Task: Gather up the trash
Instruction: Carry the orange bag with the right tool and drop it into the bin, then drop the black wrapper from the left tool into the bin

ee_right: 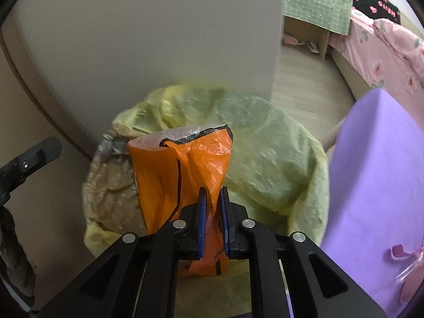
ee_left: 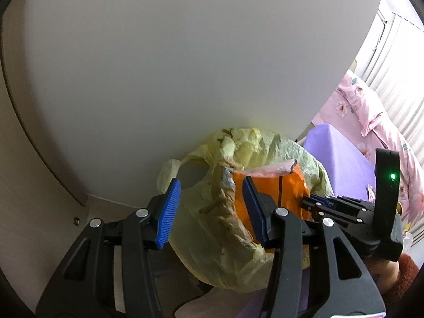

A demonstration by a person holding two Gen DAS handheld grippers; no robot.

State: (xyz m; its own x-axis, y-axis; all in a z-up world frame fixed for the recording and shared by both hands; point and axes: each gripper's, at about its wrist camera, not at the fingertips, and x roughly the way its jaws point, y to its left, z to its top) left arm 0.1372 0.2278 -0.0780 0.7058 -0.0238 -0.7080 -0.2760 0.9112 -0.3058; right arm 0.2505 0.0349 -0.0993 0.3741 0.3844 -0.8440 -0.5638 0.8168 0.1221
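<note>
A trash bin lined with a yellow-green bag (ee_right: 270, 159) stands against a white panel. An orange plastic bag (ee_right: 169, 175) stands in the bin's mouth. My right gripper (ee_right: 213, 212) is shut on a fold of the orange bag, above the bin. In the left wrist view the orange bag (ee_left: 288, 190) shows inside the yellow liner (ee_left: 222, 228). My left gripper (ee_left: 209, 212) is open, its jaws on either side of the liner's near rim, not pinching it. The right gripper (ee_left: 318, 202) shows at right in that view.
A white panel (ee_left: 172, 66) rises right behind the bin. A purple surface (ee_right: 376, 180) lies to the right. A bed with pink floral bedding (ee_right: 389, 50) is beyond it. A wooden stool under a green cloth (ee_right: 315, 2) stands on the floor behind.
</note>
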